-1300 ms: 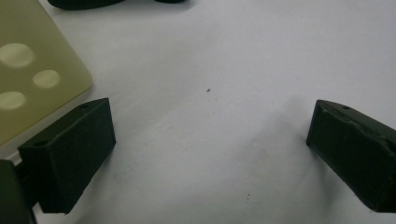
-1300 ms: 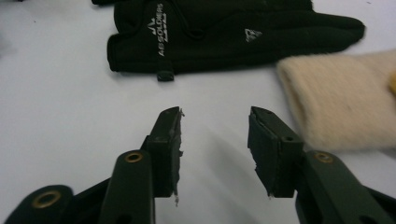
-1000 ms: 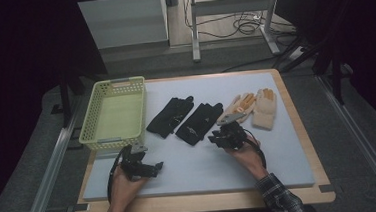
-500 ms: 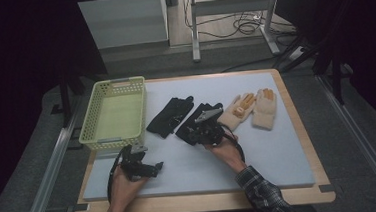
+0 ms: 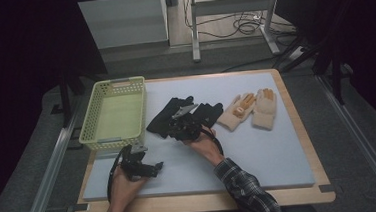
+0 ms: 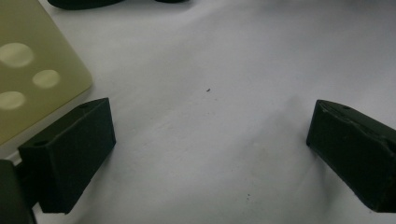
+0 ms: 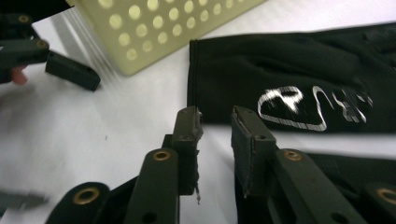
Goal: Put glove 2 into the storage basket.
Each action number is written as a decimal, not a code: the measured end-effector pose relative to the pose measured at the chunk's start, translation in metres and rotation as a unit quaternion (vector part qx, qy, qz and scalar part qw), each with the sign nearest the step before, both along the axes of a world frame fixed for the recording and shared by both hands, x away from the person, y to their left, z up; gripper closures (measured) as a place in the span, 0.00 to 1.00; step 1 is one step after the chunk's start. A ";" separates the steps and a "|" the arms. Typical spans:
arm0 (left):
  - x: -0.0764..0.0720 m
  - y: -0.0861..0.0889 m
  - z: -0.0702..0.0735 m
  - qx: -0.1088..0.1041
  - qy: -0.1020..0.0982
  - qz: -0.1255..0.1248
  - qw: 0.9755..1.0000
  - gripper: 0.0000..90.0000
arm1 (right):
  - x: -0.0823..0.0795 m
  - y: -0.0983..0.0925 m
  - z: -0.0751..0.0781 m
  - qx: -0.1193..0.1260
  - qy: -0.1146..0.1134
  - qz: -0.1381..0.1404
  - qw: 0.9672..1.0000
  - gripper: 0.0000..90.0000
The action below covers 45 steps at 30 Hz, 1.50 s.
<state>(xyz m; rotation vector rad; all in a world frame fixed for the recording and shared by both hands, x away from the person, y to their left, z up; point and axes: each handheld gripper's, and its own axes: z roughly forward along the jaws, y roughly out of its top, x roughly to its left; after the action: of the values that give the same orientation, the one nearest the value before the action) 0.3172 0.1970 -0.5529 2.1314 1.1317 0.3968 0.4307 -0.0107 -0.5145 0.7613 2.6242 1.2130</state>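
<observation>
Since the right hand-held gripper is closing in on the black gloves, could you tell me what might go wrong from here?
1. The right hand-held gripper has just been opening and stands only narrowly apart at the cuff of the black glove, with nothing between its jaws; it may pinch just the edge and slip.
2. The second black glove lies close beside; it could get dragged along.
3. The yellow basket is near; a carried glove might catch its rim.

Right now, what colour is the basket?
Pale yellow-green basket, clearest in the high view.
</observation>
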 end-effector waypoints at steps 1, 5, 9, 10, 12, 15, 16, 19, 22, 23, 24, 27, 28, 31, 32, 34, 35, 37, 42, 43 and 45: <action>0.000 0.000 0.000 0.000 0.000 0.000 1.000 0.01 | 0.001 0.004 -0.001 0.001 0.000 0.001 1.000 0.75; 0.000 0.000 0.000 0.000 0.000 0.000 1.000 0.01 | 0.005 0.019 -0.006 -0.002 -0.004 0.006 1.000 0.68; 0.000 0.000 0.000 -0.001 0.000 0.000 1.000 0.01 | 0.006 0.030 -0.015 -0.028 -0.020 -0.001 0.999 0.65; 0.000 0.000 0.000 -0.002 0.000 0.001 1.000 0.01 | 0.007 0.032 -0.017 -0.037 -0.024 -0.001 0.999 0.65; 0.000 0.000 0.000 -0.002 0.000 0.001 1.000 0.01 | 0.007 0.035 -0.021 -0.042 -0.034 0.000 0.999 0.67; 0.000 0.000 0.000 -0.002 0.000 0.001 1.000 0.01 | 0.004 0.037 -0.022 -0.052 -0.042 0.000 0.998 0.83; 0.000 0.000 0.000 -0.001 0.000 0.001 1.000 0.01 | 0.003 0.038 -0.022 -0.052 -0.040 0.005 0.998 0.92; 0.000 0.000 0.000 -0.001 0.000 0.001 1.000 0.01 | 0.000 0.039 -0.021 -0.062 -0.046 0.004 0.997 0.96; 0.000 0.000 0.000 -0.001 0.000 0.001 1.000 0.01 | -0.002 0.036 -0.018 -0.072 -0.049 0.009 0.996 0.97; 0.000 0.000 0.000 -0.002 0.000 0.001 1.000 0.01 | -0.003 0.034 -0.016 -0.072 -0.049 0.010 0.996 0.97; 0.000 0.000 0.000 -0.001 0.000 0.001 1.000 0.01 | -0.004 0.031 -0.015 -0.071 -0.050 0.012 0.996 0.97; 0.000 0.000 0.000 0.000 0.000 0.000 1.000 0.01 | -0.010 0.019 -0.007 -0.055 -0.045 0.016 0.997 0.97; 0.000 0.000 0.000 0.001 -0.001 0.000 1.000 0.01 | -0.011 0.016 -0.004 -0.050 -0.042 0.018 0.998 0.97; 0.000 0.000 0.000 -0.001 0.000 0.001 1.000 0.01 | -0.020 0.005 0.002 -0.044 -0.038 0.031 0.998 0.97; 0.000 0.000 0.000 -0.002 0.000 0.001 1.000 0.01 | -0.024 0.002 0.003 -0.045 -0.038 0.034 0.998 0.97; 0.000 0.000 0.000 0.000 -0.002 0.000 1.000 0.01 | -0.032 -0.005 0.005 -0.047 -0.039 0.042 0.997 0.97; 0.000 0.000 0.000 -0.002 -0.002 0.001 1.000 0.02 | -0.035 -0.007 0.006 -0.046 -0.038 0.043 0.997 0.97; -0.001 0.000 0.000 -0.003 -0.003 0.002 1.000 0.02 | -0.042 -0.014 0.006 -0.045 -0.037 0.049 0.997 0.97; -0.006 0.006 0.001 -0.001 0.000 -0.007 1.000 0.02 | -0.060 -0.032 0.003 -0.045 -0.017 0.063 0.997 0.96; -0.006 0.007 0.000 -0.004 0.000 -0.007 1.000 0.02 | -0.064 -0.035 0.000 -0.047 -0.002 0.067 0.997 0.95; -0.006 0.008 0.000 -0.008 0.000 -0.009 1.000 0.02 | -0.067 -0.041 0.000 -0.041 -0.002 0.064 0.997 0.87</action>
<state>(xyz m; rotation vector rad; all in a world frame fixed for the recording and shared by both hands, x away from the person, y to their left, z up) 0.3111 0.2054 -0.5527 2.1266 1.1106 0.3778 0.3637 -0.0521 -0.5143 0.5834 2.7366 1.1279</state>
